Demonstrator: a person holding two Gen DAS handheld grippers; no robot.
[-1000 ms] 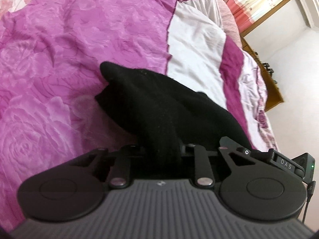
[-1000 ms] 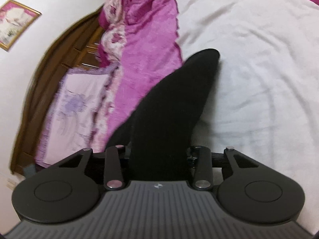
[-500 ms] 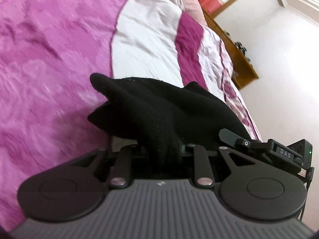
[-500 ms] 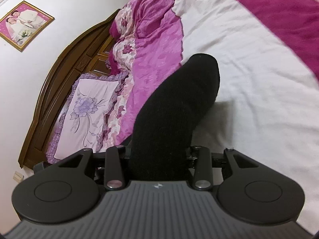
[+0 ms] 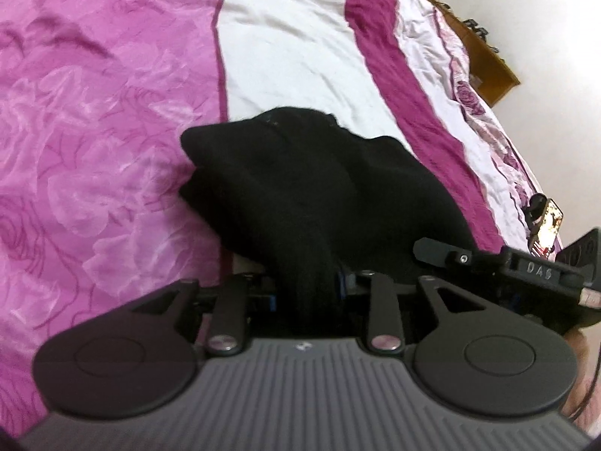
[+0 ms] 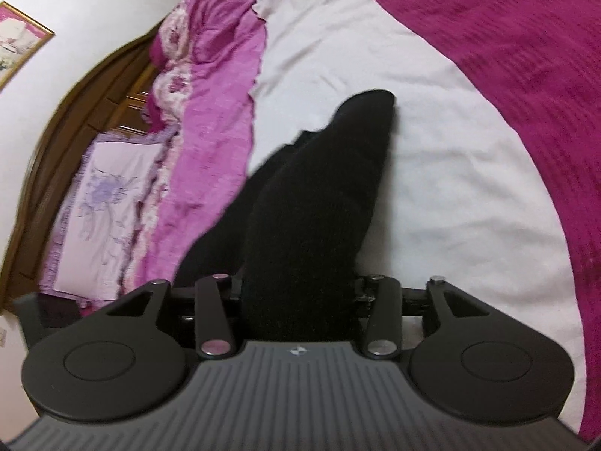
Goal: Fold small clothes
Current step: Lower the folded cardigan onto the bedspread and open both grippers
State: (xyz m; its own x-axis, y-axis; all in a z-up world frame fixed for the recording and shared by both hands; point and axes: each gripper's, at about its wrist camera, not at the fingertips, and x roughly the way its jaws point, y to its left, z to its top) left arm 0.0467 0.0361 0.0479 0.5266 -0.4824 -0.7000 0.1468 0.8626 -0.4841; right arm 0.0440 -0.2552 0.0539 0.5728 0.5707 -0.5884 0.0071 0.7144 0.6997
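Observation:
A black knitted garment [image 5: 300, 195] hangs between both grippers over the bed. My left gripper [image 5: 306, 293] is shut on one end of it; the cloth covers the fingertips. The other gripper [image 5: 526, 270] shows at the right of the left wrist view, close beside mine. In the right wrist view my right gripper [image 6: 300, 300] is shut on the garment [image 6: 330, 195], which runs forward and down to the white stripe of the bedspread, its far tip touching or nearly touching it.
The bed has a pink rose-patterned cover [image 5: 94, 131] with white [image 6: 432, 150] and magenta [image 6: 526, 56] stripes. A dark wooden headboard [image 6: 75, 120] and a lilac pillow [image 6: 105, 203] lie to the left. A wooden cabinet [image 5: 488, 49] stands past the bed.
Both grippers have swung with the garment across the bed towards the white stripe. The garment hangs lower and nearer the bedspread. Both grips are unchanged.

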